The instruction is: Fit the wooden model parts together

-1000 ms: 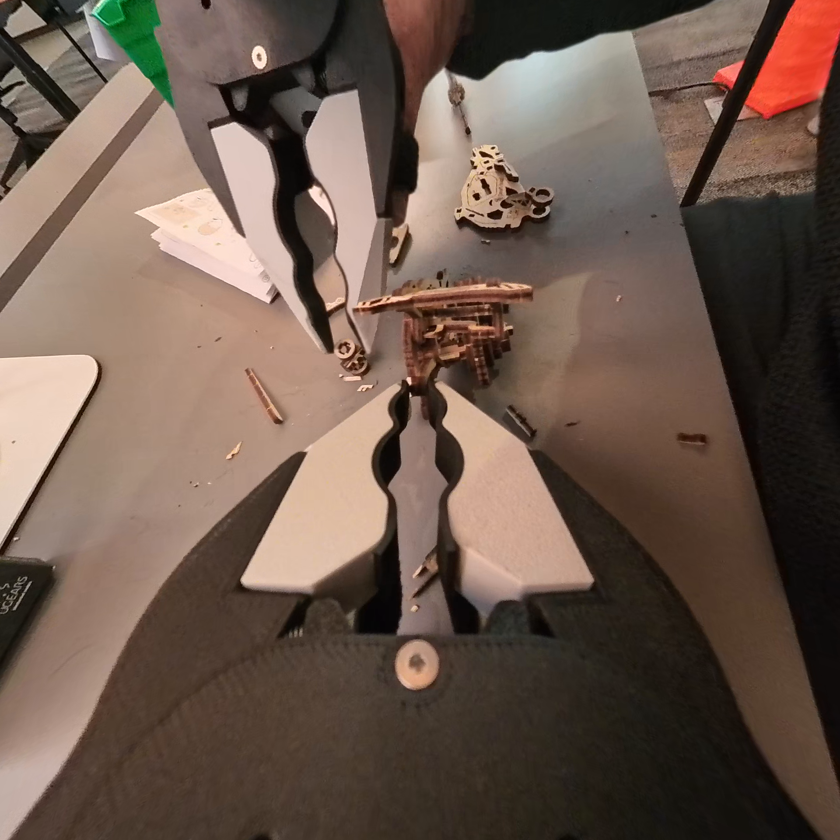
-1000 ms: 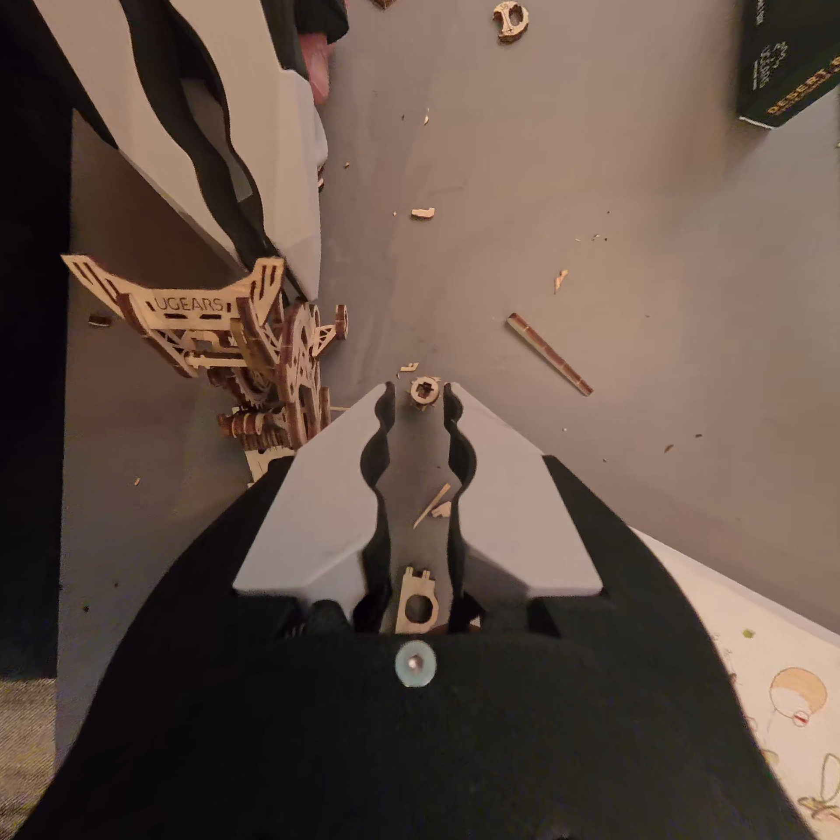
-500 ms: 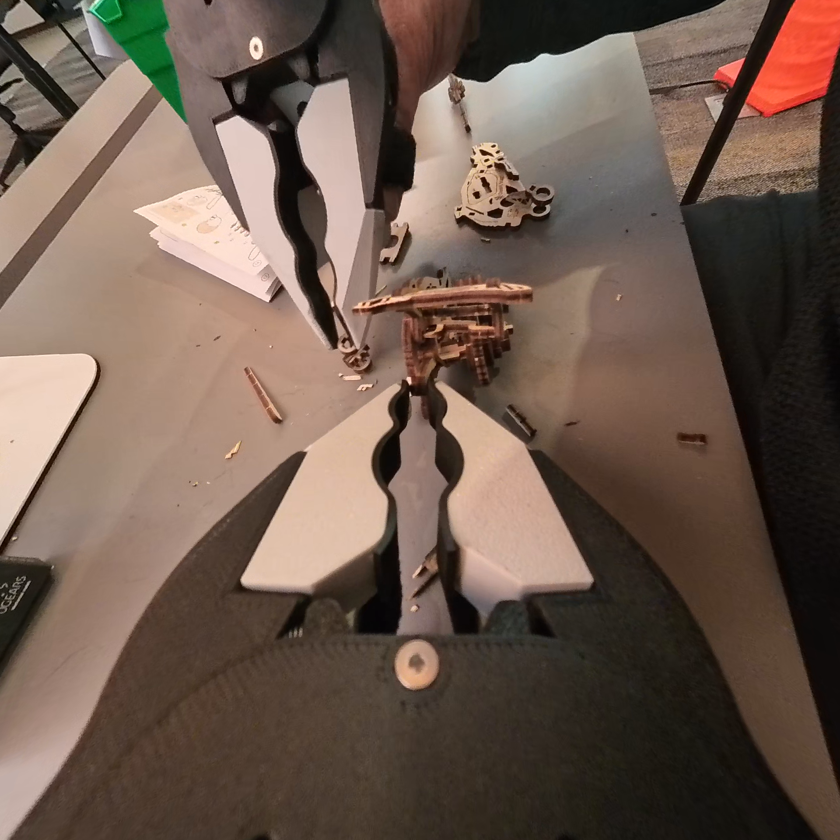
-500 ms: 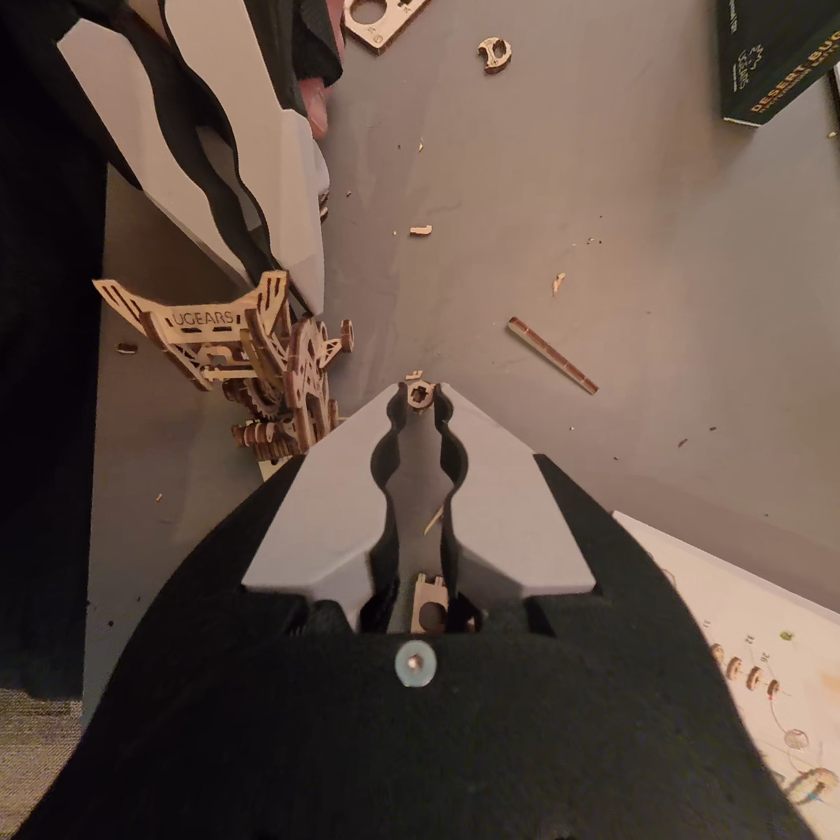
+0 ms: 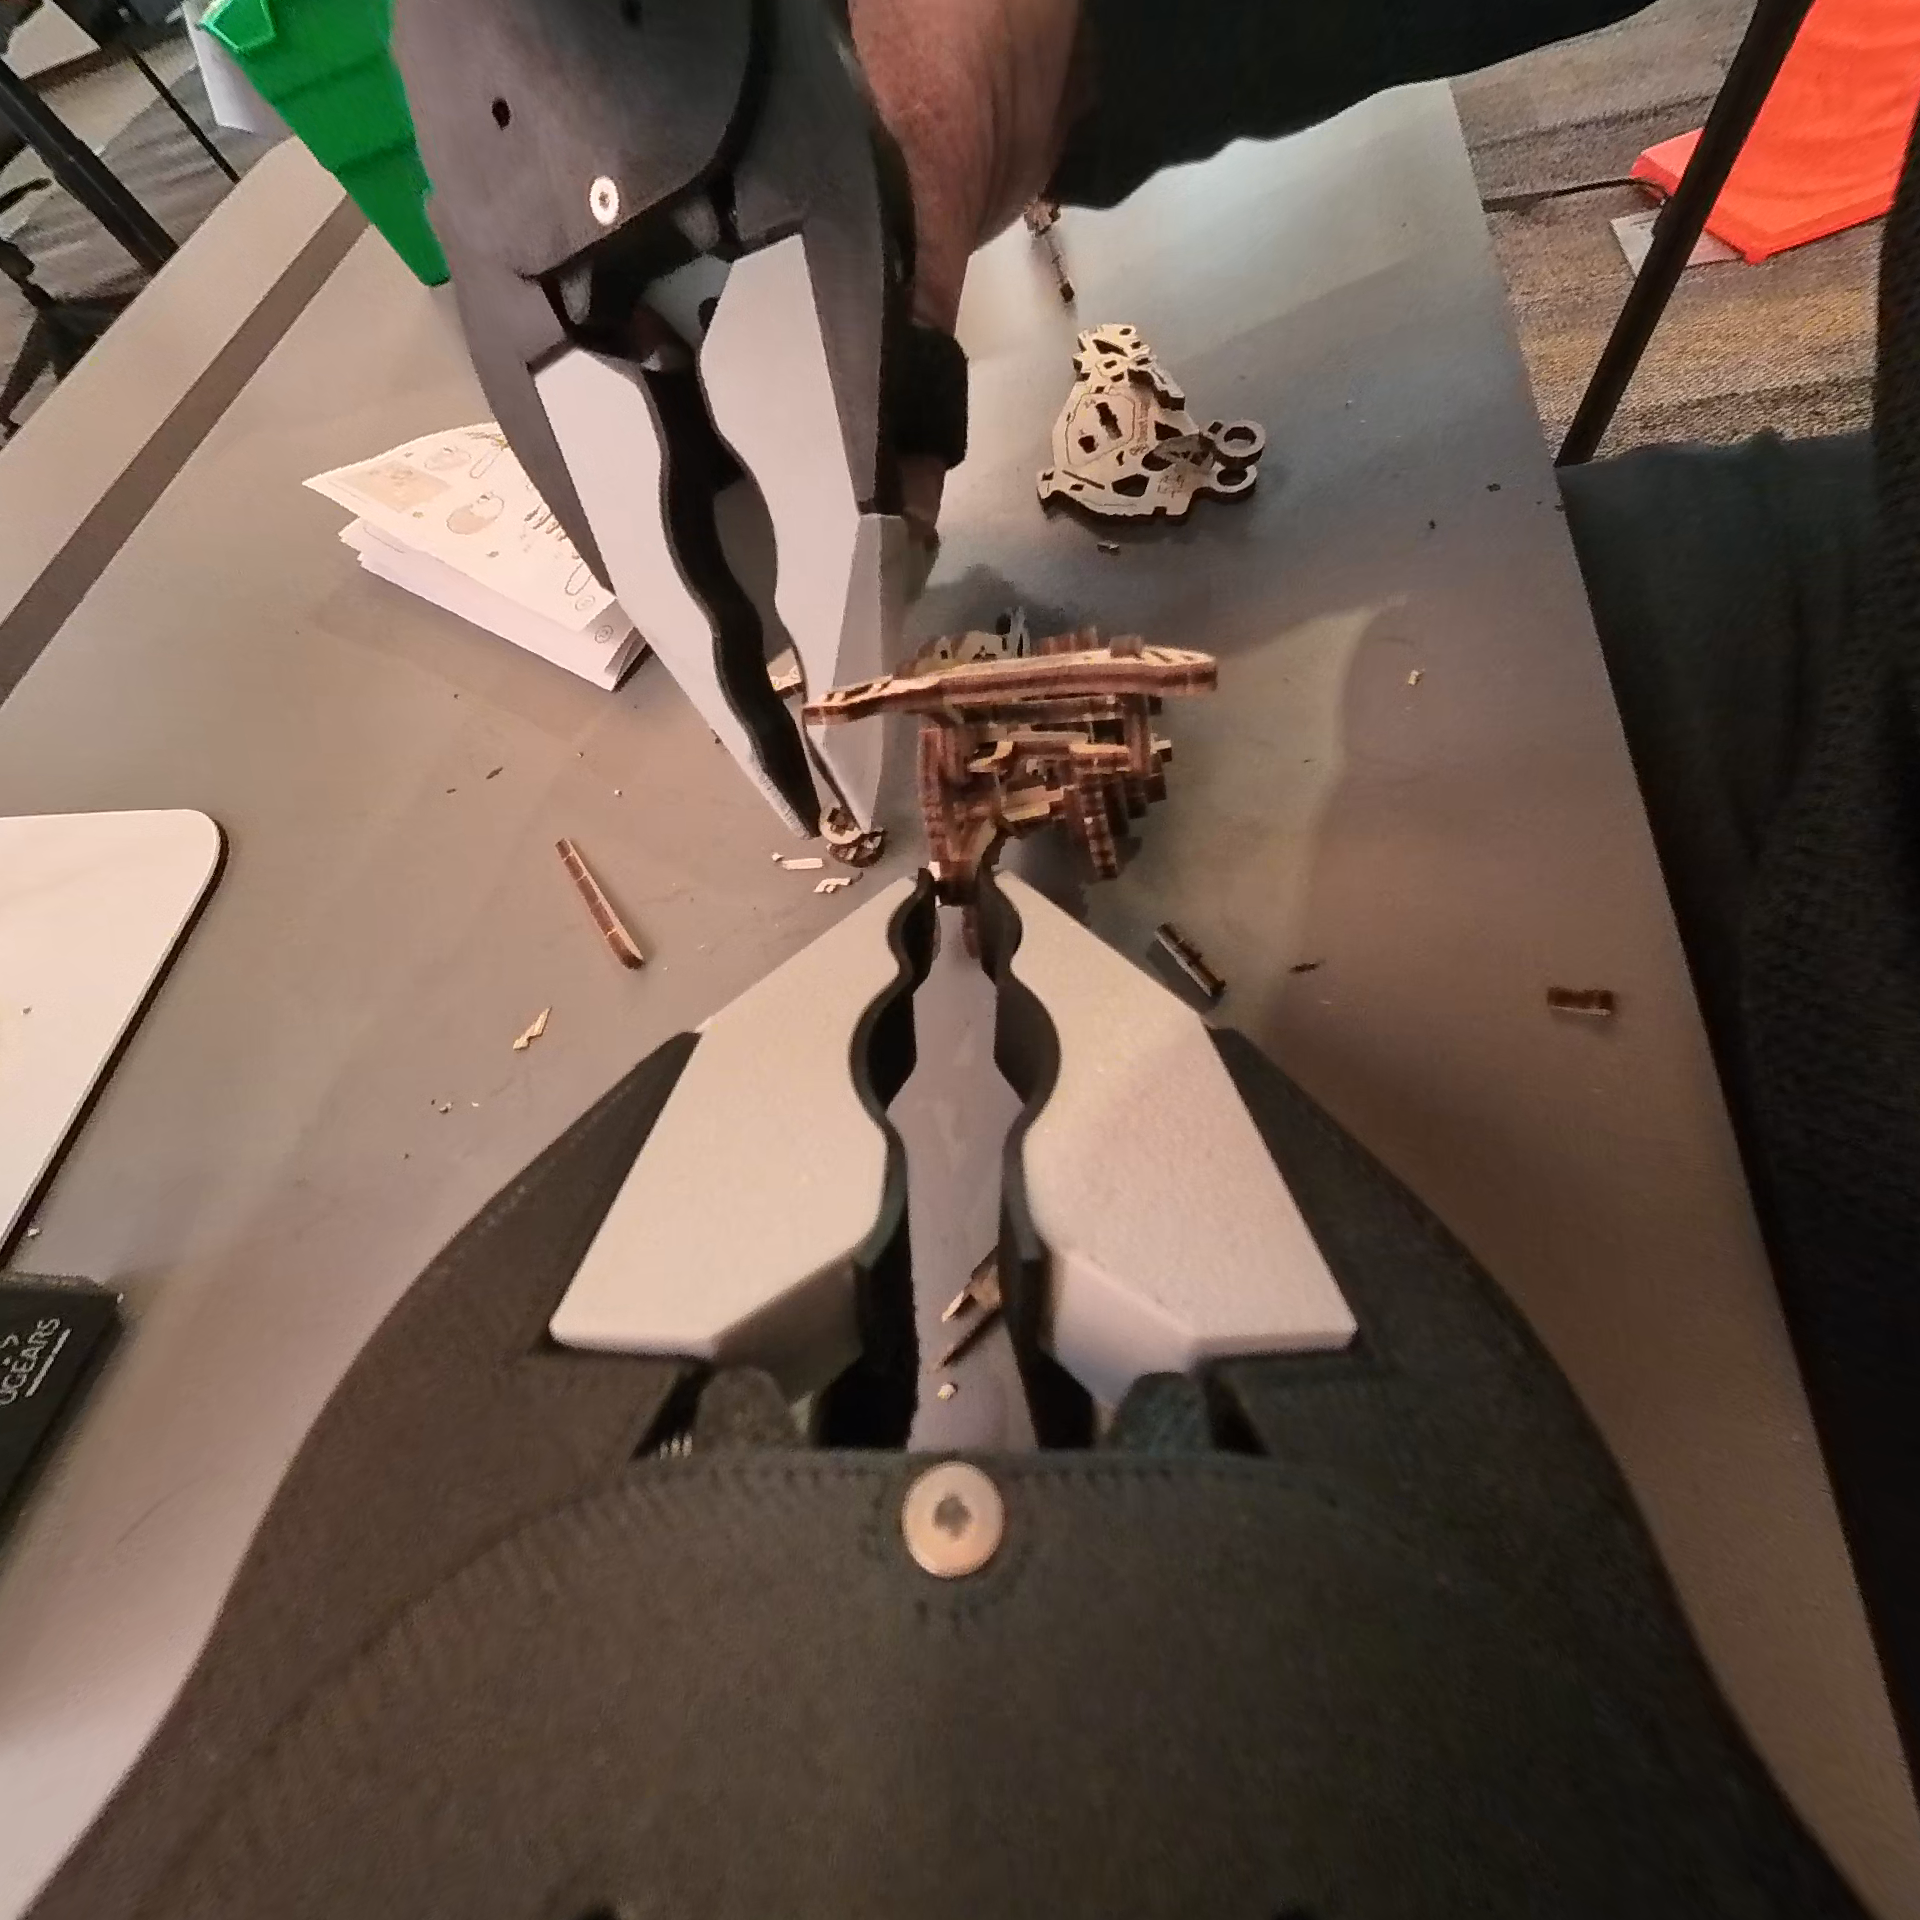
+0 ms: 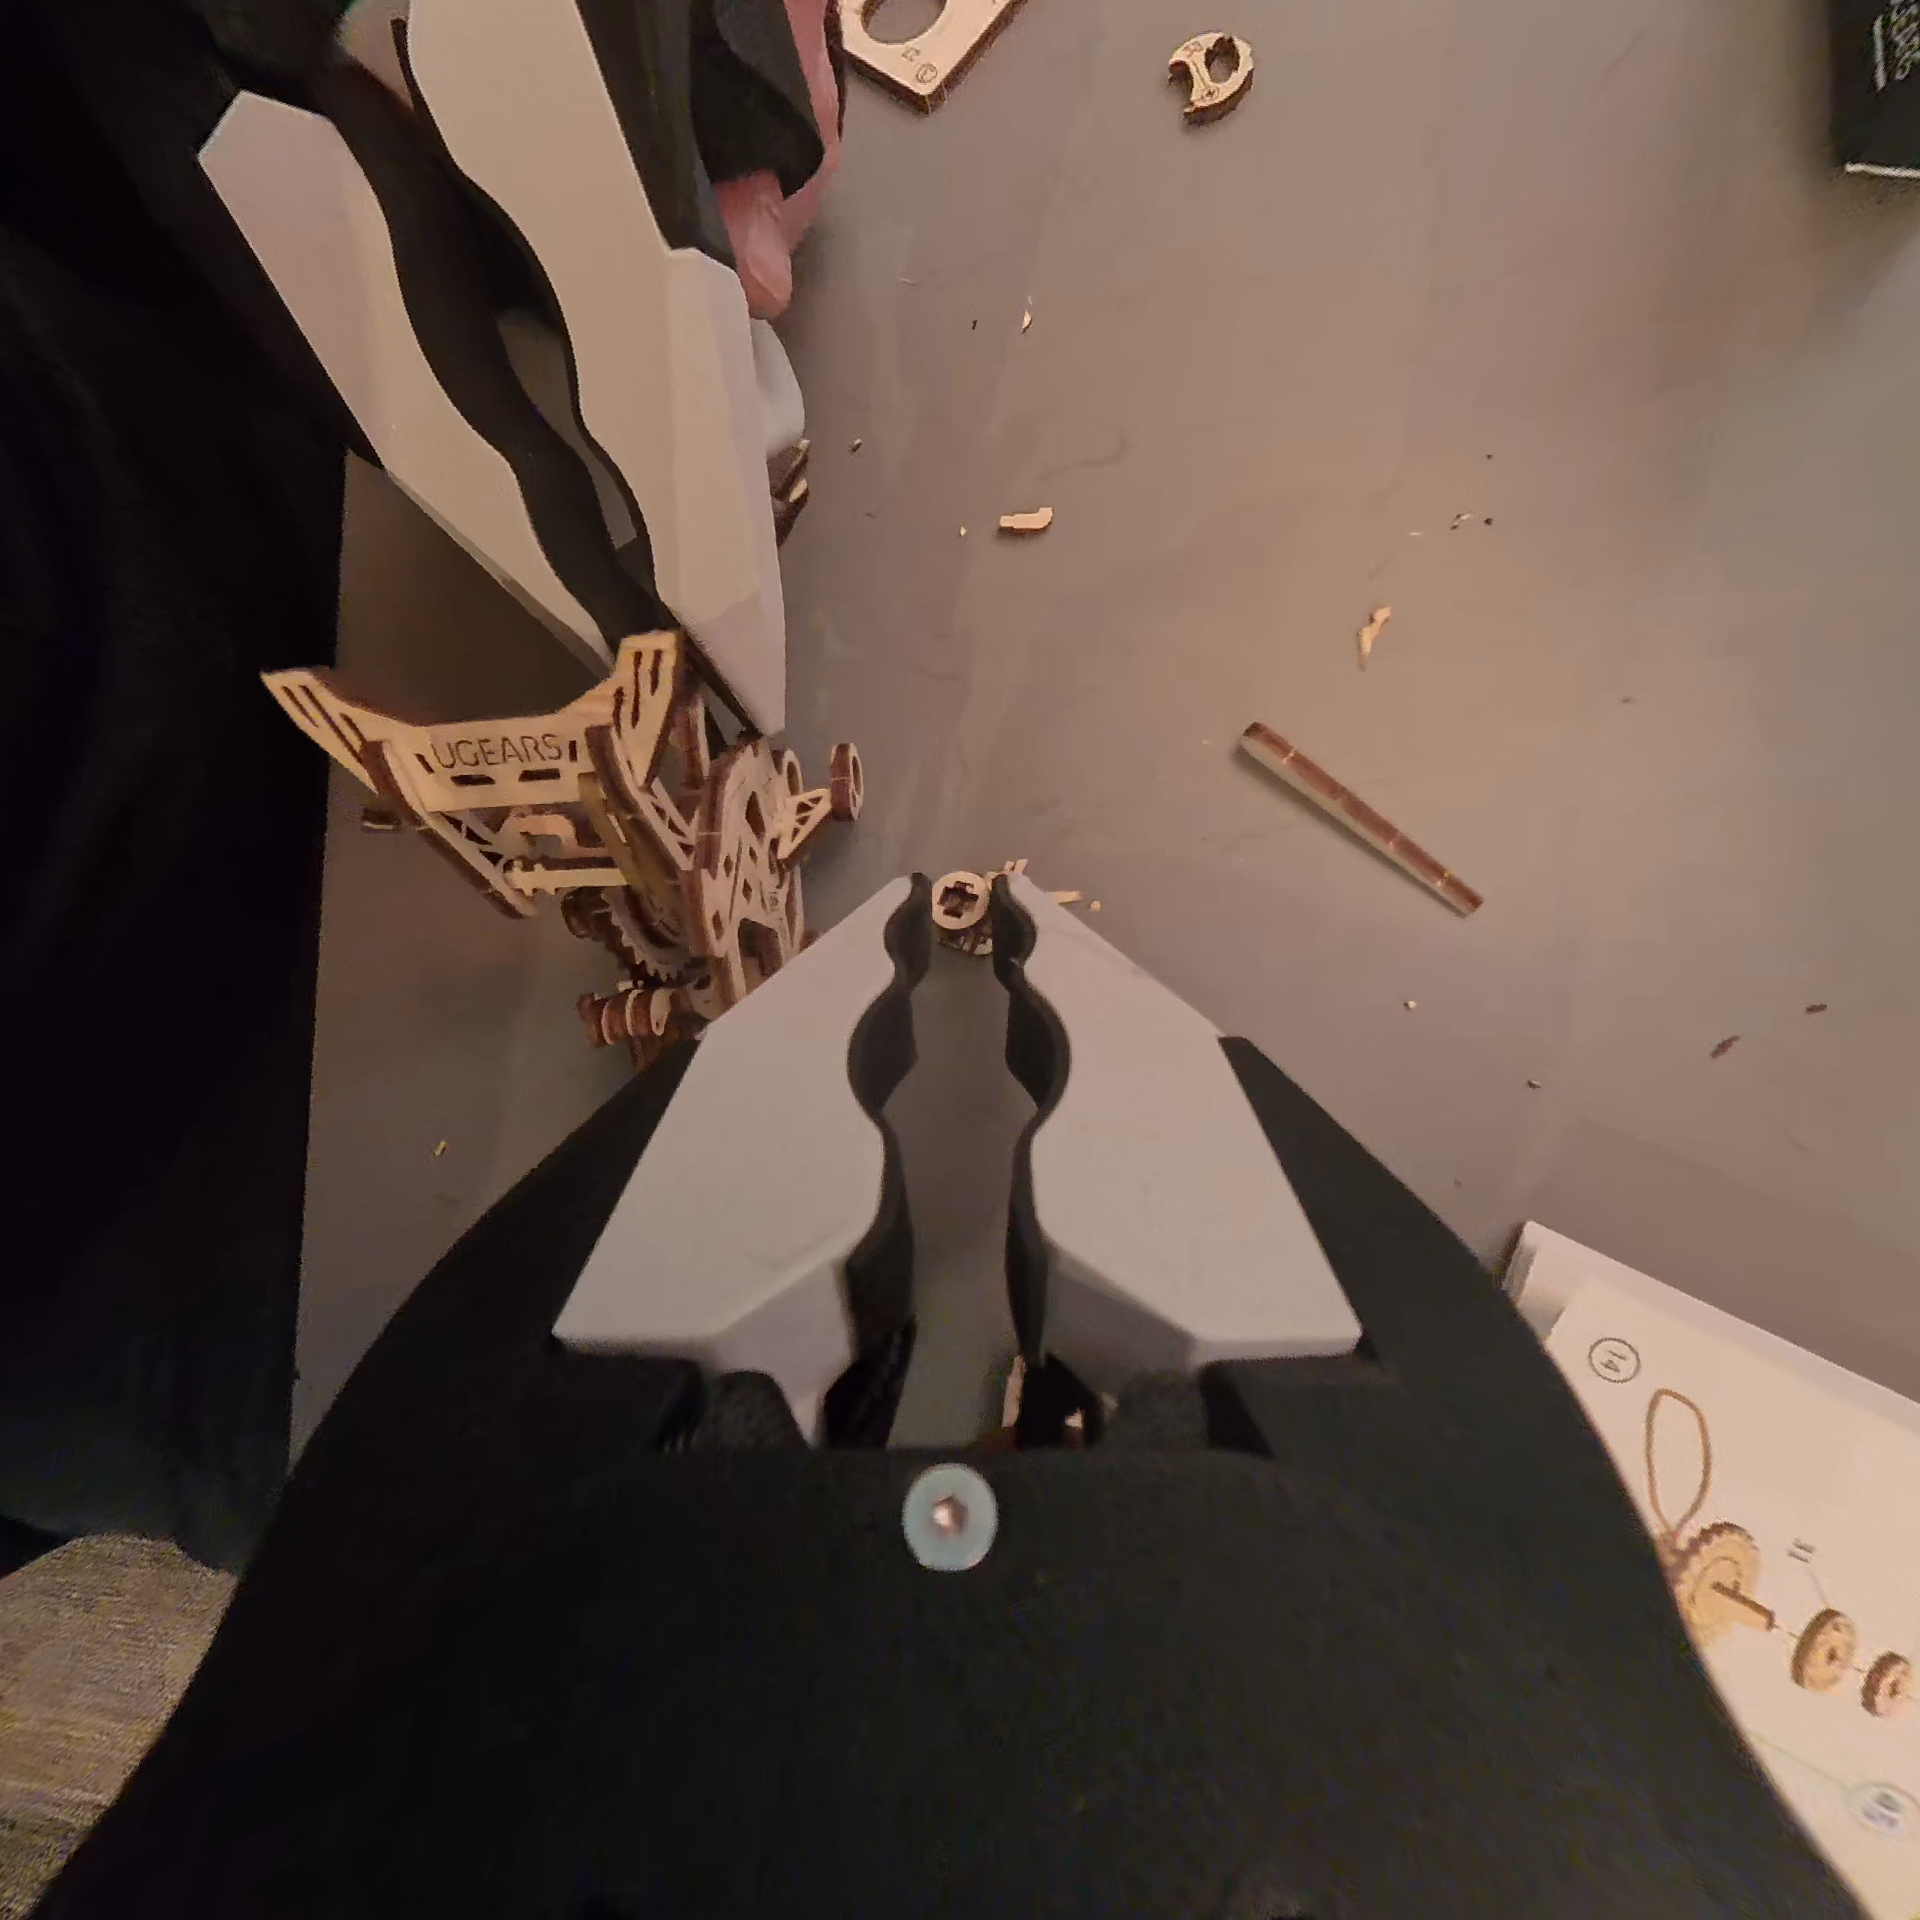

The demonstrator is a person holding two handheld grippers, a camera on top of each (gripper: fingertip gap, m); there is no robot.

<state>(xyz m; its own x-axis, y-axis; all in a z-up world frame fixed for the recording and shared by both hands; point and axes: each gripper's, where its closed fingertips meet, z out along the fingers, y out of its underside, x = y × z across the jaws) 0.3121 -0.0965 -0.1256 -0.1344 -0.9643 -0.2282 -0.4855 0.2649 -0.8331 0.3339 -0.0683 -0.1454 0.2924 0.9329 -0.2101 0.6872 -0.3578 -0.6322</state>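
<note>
Left wrist view, from left to right: a pale board point(image 5: 94, 966) at the left edge, a folded instruction sheet point(image 5: 468, 561) in the upper left, then the right gripper point(image 5: 831, 831) reaching down at upper centre, its tips pinching a small wooden gear point(image 5: 850, 840) against the grey table point(image 5: 1403, 831). At centre the left gripper point(image 5: 956, 914) pinches the wooden model point(image 5: 1029, 758). A flat wooden cutout point(image 5: 1143, 447) lies upper right.

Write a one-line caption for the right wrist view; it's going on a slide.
Right gripper pinches a small wooden gear on the grey table, beside the half-built wooden model held by the left gripper.
</note>
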